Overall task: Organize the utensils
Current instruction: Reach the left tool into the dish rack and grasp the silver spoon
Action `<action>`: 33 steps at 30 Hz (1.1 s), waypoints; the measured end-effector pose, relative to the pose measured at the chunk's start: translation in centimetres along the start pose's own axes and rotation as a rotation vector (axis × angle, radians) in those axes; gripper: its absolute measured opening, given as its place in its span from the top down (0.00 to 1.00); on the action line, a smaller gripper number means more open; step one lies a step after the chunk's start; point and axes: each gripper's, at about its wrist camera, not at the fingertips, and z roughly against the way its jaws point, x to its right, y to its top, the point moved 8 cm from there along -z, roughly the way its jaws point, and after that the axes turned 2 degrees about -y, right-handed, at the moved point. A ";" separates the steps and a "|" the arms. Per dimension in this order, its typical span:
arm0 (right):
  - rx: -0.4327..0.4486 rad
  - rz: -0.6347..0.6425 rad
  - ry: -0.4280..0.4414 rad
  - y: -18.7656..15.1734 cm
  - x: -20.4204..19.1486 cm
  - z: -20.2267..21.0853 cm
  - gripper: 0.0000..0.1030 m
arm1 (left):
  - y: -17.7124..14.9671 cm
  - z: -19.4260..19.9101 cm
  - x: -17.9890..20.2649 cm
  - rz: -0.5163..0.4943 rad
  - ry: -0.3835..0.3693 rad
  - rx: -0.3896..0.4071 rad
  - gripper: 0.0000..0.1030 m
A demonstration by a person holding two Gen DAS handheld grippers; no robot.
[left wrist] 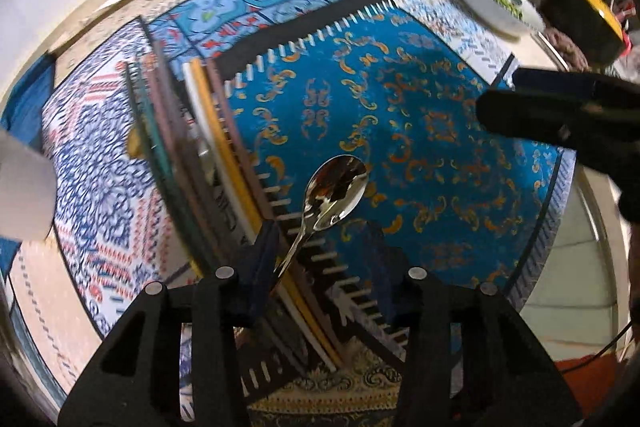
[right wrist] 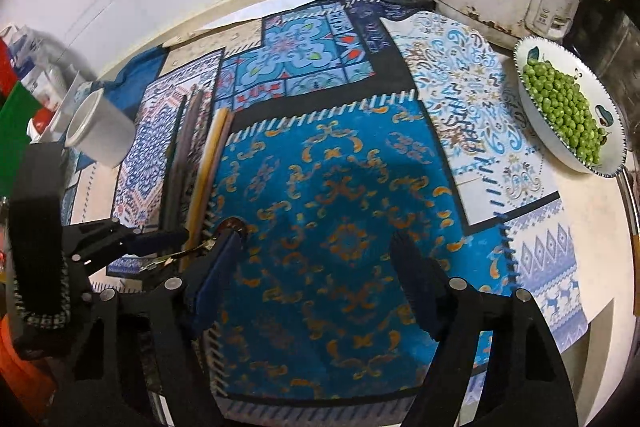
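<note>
Upper left of the right wrist view: white cup [right wrist: 100, 135] near the far ends of the chopsticks [left wrist: 208, 147], easy to clip with a careless swing.

Next over: left gripper [left wrist: 322, 247] with the spoon [left wrist: 336, 191] handle running down between its fingers and resting against the left-hand one. Can't tell whether the other pad actually bites (looks like a gap on that side). With no real pinch, likely to swivel or slide out and clatter onto the blue mat [left wrist: 440, 147] or into the chopsticks just beside it.

Middle of the right wrist view: right gripper [right wrist: 316, 243] spread wide over the mat, holding nothing, one finger right in front of the spoon's bowl. Could knock the spoon loose if pushed any closer.

Far right: bowl of peas [right wrist: 568, 111] on the worktop [right wrist: 592, 227], well apart, only in danger from a big sweep.
</note>
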 end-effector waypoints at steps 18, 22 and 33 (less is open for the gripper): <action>0.032 -0.038 -0.023 1.3 2.6 0.6 0.28 | 3.0 -3.3 2.0 -0.133 0.044 0.000 0.67; 0.035 -0.041 -0.032 1.1 2.7 0.9 0.28 | 3.1 -2.9 1.2 -0.132 0.026 0.013 0.68; 0.038 0.003 -0.057 0.9 2.0 1.1 0.28 | 3.1 0.3 -1.1 -0.002 -0.018 0.089 0.68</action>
